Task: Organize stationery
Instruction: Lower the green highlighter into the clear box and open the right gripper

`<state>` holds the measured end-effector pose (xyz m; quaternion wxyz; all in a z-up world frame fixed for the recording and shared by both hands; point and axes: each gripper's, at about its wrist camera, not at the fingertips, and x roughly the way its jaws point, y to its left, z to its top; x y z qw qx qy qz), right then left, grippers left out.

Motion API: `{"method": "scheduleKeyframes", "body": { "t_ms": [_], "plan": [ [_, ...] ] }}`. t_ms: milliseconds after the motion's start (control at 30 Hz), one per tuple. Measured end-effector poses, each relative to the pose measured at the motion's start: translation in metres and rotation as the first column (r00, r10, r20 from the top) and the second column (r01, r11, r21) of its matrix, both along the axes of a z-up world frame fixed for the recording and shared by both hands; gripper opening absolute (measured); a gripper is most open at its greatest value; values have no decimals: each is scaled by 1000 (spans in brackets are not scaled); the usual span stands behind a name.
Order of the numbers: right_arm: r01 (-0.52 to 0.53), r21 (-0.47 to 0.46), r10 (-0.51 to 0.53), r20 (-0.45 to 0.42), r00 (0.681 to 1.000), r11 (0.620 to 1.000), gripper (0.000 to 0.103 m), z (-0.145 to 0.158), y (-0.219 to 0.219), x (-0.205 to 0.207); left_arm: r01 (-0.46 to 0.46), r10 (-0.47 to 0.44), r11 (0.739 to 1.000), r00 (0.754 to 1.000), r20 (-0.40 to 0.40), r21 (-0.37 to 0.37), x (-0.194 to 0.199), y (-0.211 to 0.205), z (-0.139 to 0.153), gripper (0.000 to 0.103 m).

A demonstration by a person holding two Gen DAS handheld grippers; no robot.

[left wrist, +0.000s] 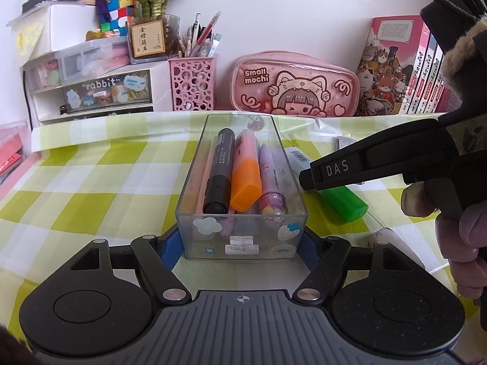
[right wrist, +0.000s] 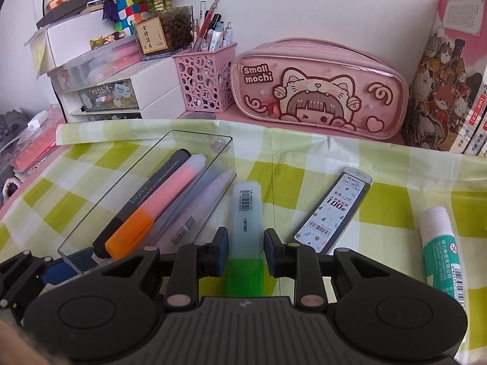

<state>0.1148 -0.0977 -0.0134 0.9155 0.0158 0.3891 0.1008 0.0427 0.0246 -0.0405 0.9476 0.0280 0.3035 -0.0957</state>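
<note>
Right wrist view shows our right gripper (right wrist: 246, 251) straddling the green highlighter (right wrist: 246, 228) just beside the clear pen tray (right wrist: 219, 164), jaws parted, not yet clamped; our left gripper (left wrist: 240, 251) braces that tray's near end, keeping it steady.

Green highlighter (right wrist: 246, 243) lies flat beside clear tray (right wrist: 91, 237).

Clear glossy plastic tray (left wrist: 194, 164); glossy pink vinyl pencil case (right wrist: 319, 91).
</note>
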Motion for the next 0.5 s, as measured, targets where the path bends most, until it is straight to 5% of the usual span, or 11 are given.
{"method": "scheduleKeyframes", "body": {
  "t_ms": [233,500],
  "plan": [
    [29,32,-29,-18,999,999,47,1,-2,3,2,-2,1000,1000,1,-12,0,1,0,73],
    [102,233,-78,-110,991,967,47,5,-26,7,1,-1,1000,1000,1,-11,0,1,0,73]
  ]
}}
